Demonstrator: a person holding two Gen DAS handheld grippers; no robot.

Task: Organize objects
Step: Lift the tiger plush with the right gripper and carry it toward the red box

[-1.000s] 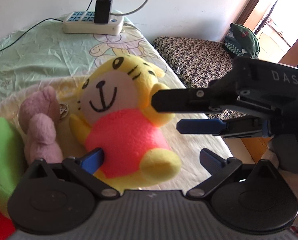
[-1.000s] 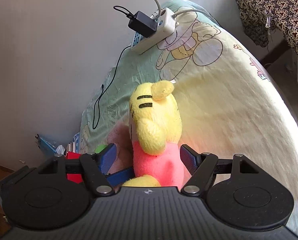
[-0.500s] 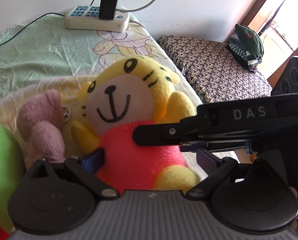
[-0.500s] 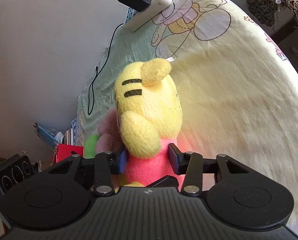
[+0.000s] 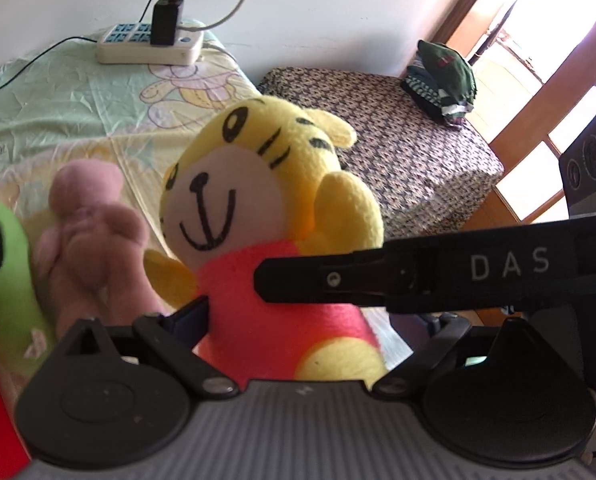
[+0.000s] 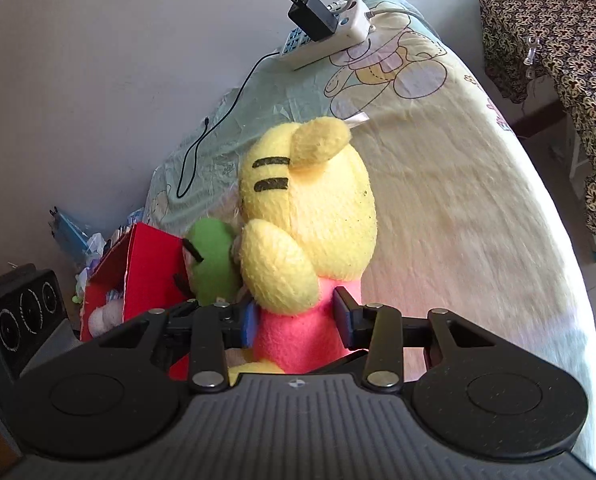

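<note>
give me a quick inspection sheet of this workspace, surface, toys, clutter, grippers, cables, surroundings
surface: bed sheet, pale green and cream cartoon print, wrinkled.
job's things: yellow tiger plush upright in a pink top; pink plush and green plush beside it; red box behind the green one.
clutter: folded dark clothes on the patterned bench.
grippers: right gripper shut on the tiger's pink body; left gripper open around the same toy.
cables: power strip with a black charger plugged in; thin black cable trailing over the sheet.
surroundings: white wall; sunlit doorway.

Green plush (image 5: 5, 280) — cut off left.
</note>
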